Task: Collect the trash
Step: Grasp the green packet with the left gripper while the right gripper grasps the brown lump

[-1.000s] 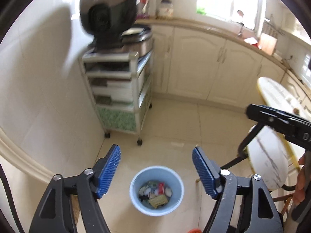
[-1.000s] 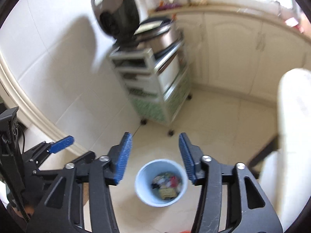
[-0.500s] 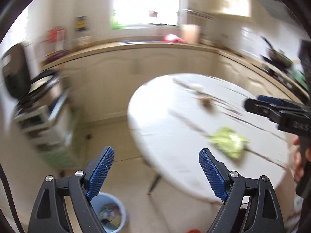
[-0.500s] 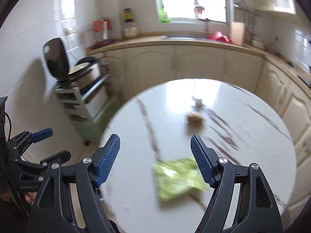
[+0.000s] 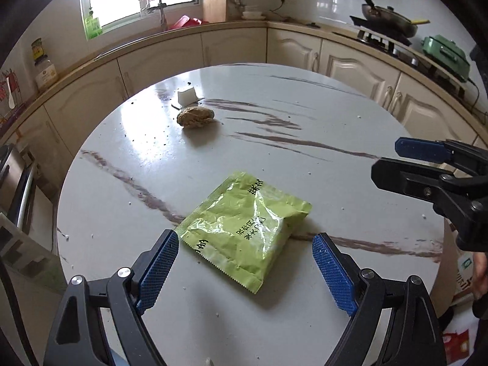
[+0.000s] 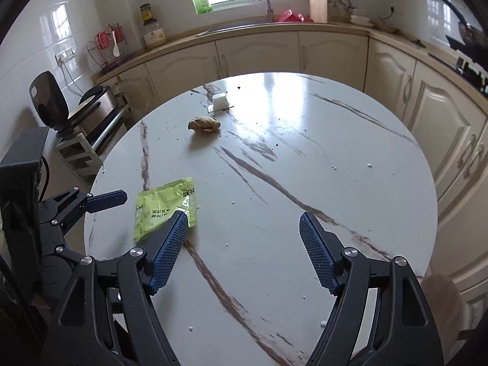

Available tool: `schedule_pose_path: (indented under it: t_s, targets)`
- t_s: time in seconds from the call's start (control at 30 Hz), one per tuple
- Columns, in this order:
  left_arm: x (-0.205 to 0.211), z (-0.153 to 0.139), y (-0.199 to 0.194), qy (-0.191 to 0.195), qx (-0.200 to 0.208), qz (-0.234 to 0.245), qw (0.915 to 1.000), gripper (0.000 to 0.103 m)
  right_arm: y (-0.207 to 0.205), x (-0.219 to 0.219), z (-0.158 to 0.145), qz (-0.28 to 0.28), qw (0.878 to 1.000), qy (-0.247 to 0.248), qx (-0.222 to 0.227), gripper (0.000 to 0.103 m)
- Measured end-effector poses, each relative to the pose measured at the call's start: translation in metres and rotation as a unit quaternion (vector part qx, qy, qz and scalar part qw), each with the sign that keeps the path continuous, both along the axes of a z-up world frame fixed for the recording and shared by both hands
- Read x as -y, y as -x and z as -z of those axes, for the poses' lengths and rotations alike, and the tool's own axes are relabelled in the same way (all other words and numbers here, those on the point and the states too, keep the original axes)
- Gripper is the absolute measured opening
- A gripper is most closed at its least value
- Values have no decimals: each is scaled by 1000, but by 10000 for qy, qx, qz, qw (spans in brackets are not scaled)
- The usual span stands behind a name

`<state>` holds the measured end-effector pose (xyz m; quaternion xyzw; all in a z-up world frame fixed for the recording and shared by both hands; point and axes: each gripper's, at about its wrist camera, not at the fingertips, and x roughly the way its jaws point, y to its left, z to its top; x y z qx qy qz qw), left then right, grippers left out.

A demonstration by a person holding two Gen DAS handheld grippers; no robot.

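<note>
A green snack packet (image 5: 244,228) lies flat on the round white marble table (image 5: 305,122); it also shows in the right wrist view (image 6: 161,207). My left gripper (image 5: 245,270) is open and empty, hovering just short of the packet. A brown crumpled lump (image 5: 195,116) and a small white cup (image 5: 186,96) lie farther back; in the right wrist view the lump (image 6: 205,124) lies in front of the cup (image 6: 220,102). My right gripper (image 6: 242,251) is open and empty over the table, to the right of the packet.
The table (image 6: 335,167) carries scattered crumbs. Cream cabinets (image 5: 238,45) and a counter curve behind it. A stove with a pan (image 5: 387,21) is at the back right. A trolley with a cooker (image 6: 91,103) stands left of the table.
Both grippers swung up from the blue trash bin on the floor to the tabletop. The green packet now sits close in front of my left gripper. Both stay open.
</note>
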<state>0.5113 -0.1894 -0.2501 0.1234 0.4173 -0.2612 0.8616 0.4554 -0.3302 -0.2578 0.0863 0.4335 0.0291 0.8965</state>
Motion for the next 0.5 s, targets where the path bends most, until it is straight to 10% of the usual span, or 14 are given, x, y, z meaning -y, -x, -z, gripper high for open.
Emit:
schedule_pose_path:
  t_s: [0.27, 0.5]
  targets:
    - [10, 18, -32, 34, -189, -110, 9998, 63, -13, 1, 6, 19, 10000, -87, -20, 73]
    - [-2, 15, -41, 205, -143, 107, 9996, 23, -46, -10, 11, -96, 9998, 31, -165, 74]
